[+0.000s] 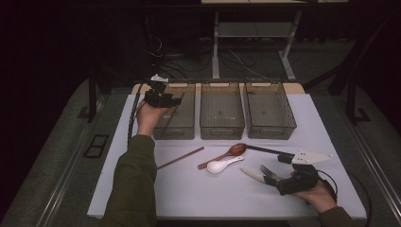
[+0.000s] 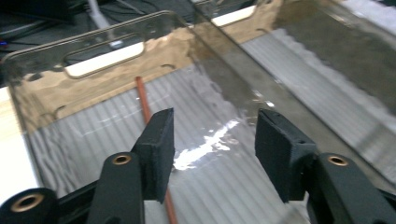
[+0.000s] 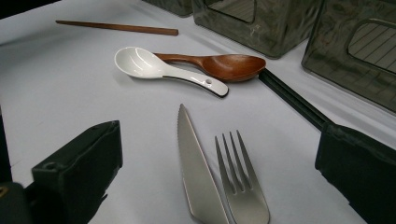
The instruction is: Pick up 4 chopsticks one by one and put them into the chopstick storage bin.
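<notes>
Chopstick lies in the bin, at eleven o'clock beside the left gripper, jaws wide and empty.

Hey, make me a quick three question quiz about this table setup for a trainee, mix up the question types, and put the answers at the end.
1. True or false: the left bin holds a brown chopstick.
2. Which two items lie side by side just in front of the right tool? A) knife and fork B) white spoon and wooden spoon C) two chopsticks
3. Fill in: the left tool hovers over the left bin with its jaws ____.

Key: 1 true. 2 A. 3 open, with nothing between them; the chopstick lies below on the bin floor.
</notes>
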Motion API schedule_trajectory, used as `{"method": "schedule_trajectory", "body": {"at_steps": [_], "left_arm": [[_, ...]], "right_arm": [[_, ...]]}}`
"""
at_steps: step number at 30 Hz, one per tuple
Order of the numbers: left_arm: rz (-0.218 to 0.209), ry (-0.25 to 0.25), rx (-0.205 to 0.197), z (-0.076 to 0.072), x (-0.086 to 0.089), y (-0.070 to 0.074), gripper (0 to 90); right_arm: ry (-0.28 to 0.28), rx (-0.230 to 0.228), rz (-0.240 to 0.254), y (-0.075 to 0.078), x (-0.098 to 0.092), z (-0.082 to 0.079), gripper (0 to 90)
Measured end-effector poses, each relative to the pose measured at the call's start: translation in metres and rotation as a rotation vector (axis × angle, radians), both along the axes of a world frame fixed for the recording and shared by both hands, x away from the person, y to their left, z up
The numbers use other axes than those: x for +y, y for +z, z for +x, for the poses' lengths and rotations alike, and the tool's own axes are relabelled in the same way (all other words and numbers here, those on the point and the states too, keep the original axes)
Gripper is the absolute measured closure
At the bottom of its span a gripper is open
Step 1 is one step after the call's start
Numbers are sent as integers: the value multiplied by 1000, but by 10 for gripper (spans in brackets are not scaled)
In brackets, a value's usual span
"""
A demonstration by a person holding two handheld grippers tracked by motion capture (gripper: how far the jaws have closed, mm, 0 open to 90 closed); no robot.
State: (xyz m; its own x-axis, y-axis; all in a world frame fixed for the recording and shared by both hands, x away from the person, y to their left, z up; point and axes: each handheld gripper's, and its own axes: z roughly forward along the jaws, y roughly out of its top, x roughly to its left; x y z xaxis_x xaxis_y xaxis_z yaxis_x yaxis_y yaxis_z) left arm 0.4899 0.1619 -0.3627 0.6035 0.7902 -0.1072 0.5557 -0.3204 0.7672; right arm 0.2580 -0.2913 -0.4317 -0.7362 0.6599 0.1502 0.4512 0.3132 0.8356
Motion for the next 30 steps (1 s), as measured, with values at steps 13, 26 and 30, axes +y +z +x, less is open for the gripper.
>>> {"method": "schedule_trajectory", "body": {"at_steps": [13,26,30], "left_arm": [[10,-140,-32,-35,-1,12,347],[27,-208,-59,-78,1,7,258],[33,-228,-56,-87,1,0,239]], "right_arm": [[11,12,13,0,-2,1,6],[55,24,-6,-4,1,3,6],[51,24,-6,-4,1,3,6]]}}
